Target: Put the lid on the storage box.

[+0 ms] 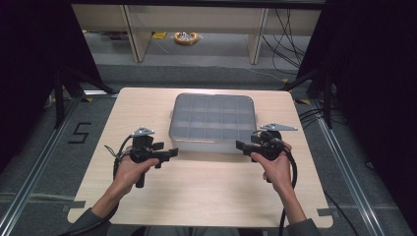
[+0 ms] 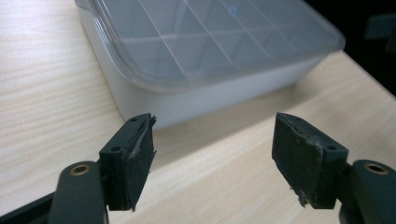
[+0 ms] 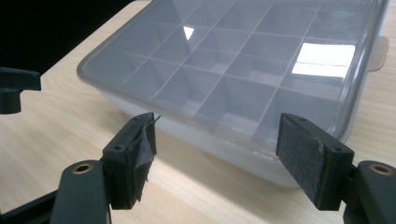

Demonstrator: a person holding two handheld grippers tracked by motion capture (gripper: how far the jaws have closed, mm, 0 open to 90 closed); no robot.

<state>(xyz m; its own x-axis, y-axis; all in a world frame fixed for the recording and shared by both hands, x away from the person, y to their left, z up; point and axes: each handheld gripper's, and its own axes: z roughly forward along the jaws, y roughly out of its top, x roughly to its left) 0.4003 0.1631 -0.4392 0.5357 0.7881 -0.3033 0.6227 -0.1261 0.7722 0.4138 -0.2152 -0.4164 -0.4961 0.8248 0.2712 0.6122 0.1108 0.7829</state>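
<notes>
The top edge of the left gripper view cuts off the far part of the box (image 2: 205, 51). In the right gripper view, the box runs off at 1 o'clock. Its frosted lid (image 3: 243, 60) blurs the little rooms inside, so what they hold is too hard to see.

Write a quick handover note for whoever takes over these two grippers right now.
Left gripper: open, nothing between its fingers, near the box's front left corner.
Right gripper: open, nothing held, near the front right corner.
Compartment box: mid-table, clear lid on; no contents can be made out in the compartments.
Done: both grippers brought up to the box's front.
Left: neither touches the box yet; probably grip or open it from both sides.
</notes>
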